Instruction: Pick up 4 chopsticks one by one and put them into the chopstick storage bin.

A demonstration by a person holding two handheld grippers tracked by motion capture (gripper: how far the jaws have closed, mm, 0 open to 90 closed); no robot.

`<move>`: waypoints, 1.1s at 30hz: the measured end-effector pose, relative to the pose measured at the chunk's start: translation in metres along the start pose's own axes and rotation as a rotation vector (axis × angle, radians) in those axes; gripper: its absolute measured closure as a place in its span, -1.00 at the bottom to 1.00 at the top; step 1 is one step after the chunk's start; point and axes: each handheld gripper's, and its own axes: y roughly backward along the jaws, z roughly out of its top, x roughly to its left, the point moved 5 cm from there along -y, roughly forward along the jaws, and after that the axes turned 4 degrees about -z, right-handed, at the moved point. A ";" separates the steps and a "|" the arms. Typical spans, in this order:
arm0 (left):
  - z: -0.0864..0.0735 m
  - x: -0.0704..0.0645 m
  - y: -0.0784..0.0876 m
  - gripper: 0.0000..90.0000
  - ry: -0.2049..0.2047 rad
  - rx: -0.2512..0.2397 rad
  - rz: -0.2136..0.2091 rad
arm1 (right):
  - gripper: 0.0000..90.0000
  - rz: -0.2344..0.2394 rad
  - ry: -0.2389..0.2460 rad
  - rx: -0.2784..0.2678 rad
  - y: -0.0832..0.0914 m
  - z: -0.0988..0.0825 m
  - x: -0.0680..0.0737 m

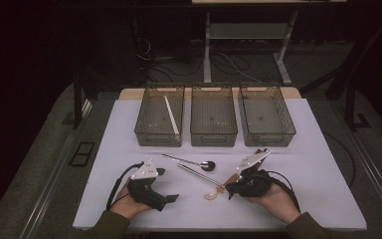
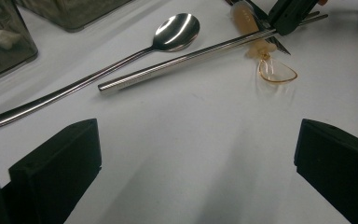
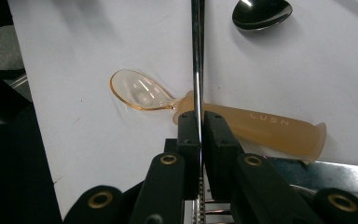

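My right gripper (image 3: 199, 123) clamps one slim steel chopstick (image 3: 196, 56) (lying across the amber translucent plastic spoon (image 3: 242, 122)) near the white table's (image 1: 303, 164) centre; my left gripper (image 1: 171, 198) rests spread wide, holding nothing, further left.

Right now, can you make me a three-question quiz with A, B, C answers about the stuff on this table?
1. Where is the white stick?
A. in the left bin
B. in the middle bin
C. on the table

2. How many bins stand on the table?
A. two
B. three
C. four

3. What is the right gripper doing?
A. hanging open
B. pinching the metal chopstick
C. holding the metal spoon

Answers:
1. A, the stick leans inside the left bin.
2. B, beside it stand the middle bin and right bin.
3. B, its jaws press on the metal chopstick, above the orange spoon; the metal spoon lies apart.
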 end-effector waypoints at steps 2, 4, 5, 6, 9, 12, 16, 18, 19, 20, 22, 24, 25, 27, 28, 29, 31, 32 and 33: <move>0.000 0.000 0.000 -1.00 0.000 0.000 0.000 | 0.89 0.001 0.002 -0.004 0.001 0.001 0.000; 0.000 0.000 0.000 -1.00 0.000 0.000 0.000 | 0.89 0.003 0.000 -0.012 0.002 0.002 0.000; 0.000 0.000 0.000 -1.00 0.000 0.000 0.000 | 0.89 0.002 0.001 -0.015 0.003 0.002 0.000; 0.000 0.000 0.000 -1.00 0.000 0.001 0.000 | 0.90 0.003 0.000 -0.018 0.003 0.002 -0.001; 0.000 0.000 0.000 -1.00 -0.001 0.001 0.000 | 0.90 0.003 0.006 -0.011 0.003 0.002 -0.001; 0.000 0.000 0.000 -1.00 0.000 -0.001 0.000 | 0.90 -0.001 0.010 -0.009 0.001 0.003 0.000; 0.000 0.000 0.000 -1.00 0.000 -0.001 0.000 | 0.92 -0.008 0.017 -0.017 0.003 0.003 0.000; 0.000 0.000 0.000 -1.00 0.000 -0.001 -0.001 | 0.92 -0.010 0.025 -0.021 0.004 0.004 0.000; 0.000 0.000 0.000 -1.00 0.000 -0.001 0.000 | 0.92 -0.007 0.024 -0.020 0.004 0.004 -0.001; 0.000 0.000 0.000 -1.00 0.000 -0.002 -0.001 | 0.92 -0.004 0.022 -0.022 0.004 0.004 -0.001; 0.000 0.000 0.000 -1.00 0.000 -0.002 -0.001 | 0.92 0.004 0.015 -0.020 0.005 0.004 -0.002; 0.000 0.000 0.000 -1.00 0.000 -0.002 -0.001 | 0.92 0.006 0.020 -0.024 0.005 0.004 -0.003; 0.000 0.000 0.000 -1.00 -0.001 -0.002 -0.001 | 0.92 0.004 0.023 -0.028 0.005 0.004 -0.004; 0.000 0.000 0.000 -1.00 0.000 -0.003 -0.001 | 0.92 0.001 0.038 -0.035 0.006 0.004 -0.004; 0.000 0.000 0.000 -1.00 0.000 -0.003 -0.001 | 0.92 0.006 0.040 -0.037 0.006 0.004 -0.004; 0.000 0.000 0.000 -1.00 -0.001 -0.003 -0.001 | 0.92 0.013 0.040 -0.041 0.006 0.004 -0.004; 0.000 0.000 0.000 -1.00 -0.001 -0.002 -0.001 | 0.92 0.020 0.037 -0.038 0.005 0.003 -0.006; 0.000 -0.001 0.000 -1.00 0.000 -0.003 -0.001 | 0.92 0.021 0.044 -0.042 0.005 0.003 -0.006; 0.000 -0.001 0.000 -1.00 0.000 -0.003 -0.001 | 0.92 0.022 0.050 -0.043 0.006 0.003 -0.007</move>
